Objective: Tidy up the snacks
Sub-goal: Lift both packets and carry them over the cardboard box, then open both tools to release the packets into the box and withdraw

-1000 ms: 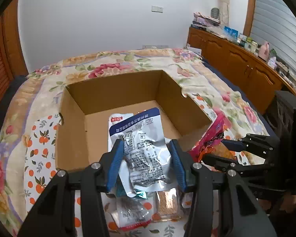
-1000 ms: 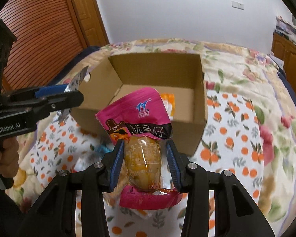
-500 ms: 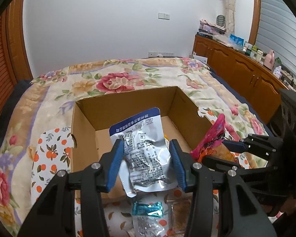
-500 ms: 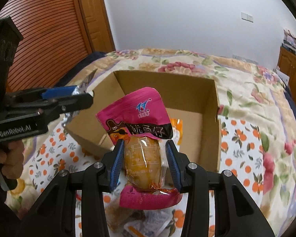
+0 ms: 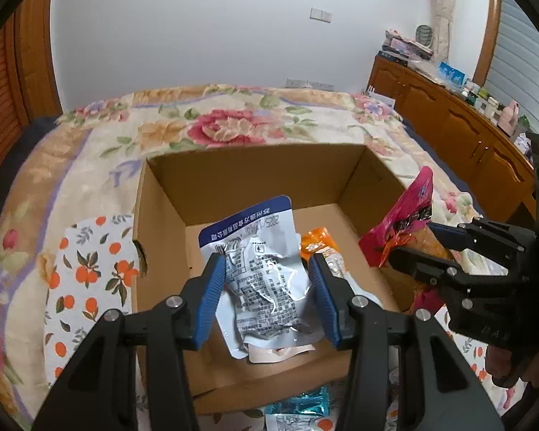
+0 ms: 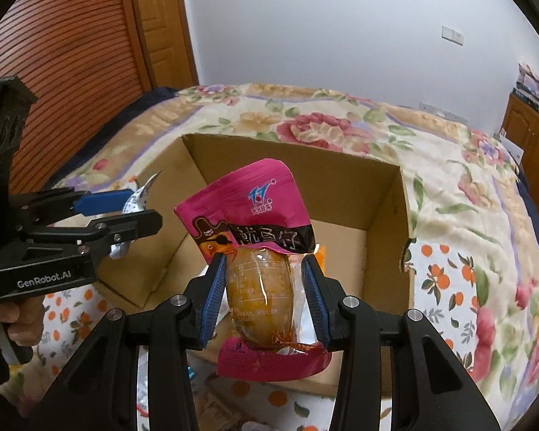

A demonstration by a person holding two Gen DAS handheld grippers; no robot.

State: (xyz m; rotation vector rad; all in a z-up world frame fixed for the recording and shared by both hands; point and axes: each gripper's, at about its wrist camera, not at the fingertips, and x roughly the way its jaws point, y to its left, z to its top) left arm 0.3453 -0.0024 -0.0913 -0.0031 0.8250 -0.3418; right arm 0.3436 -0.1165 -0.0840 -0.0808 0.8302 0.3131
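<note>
An open cardboard box (image 5: 169, 230) (image 6: 384, 194) sits on a flowered bedspread. My left gripper (image 5: 267, 269) is shut on a silver and blue snack pouch (image 5: 266, 276) and holds it above the box's inside; it also shows in the right wrist view (image 6: 120, 212). My right gripper (image 6: 262, 269) is shut on a pink pouch with a brown egg-shaped snack (image 6: 258, 283), above the box's near wall; it also shows in the left wrist view (image 5: 413, 240). An orange packet (image 5: 318, 242) lies on the box floor.
Loose snack packets lie on the orange-print cloth in front of the box, one teal (image 5: 298, 406). A wooden cabinet (image 5: 460, 133) with clutter runs along the right wall. Wooden louvred doors (image 6: 64, 64) stand at the left.
Both grippers have risen and moved forward toward the box with their pouches. The box now sits lower and nearer in both views, and the orange packet inside shows.
</note>
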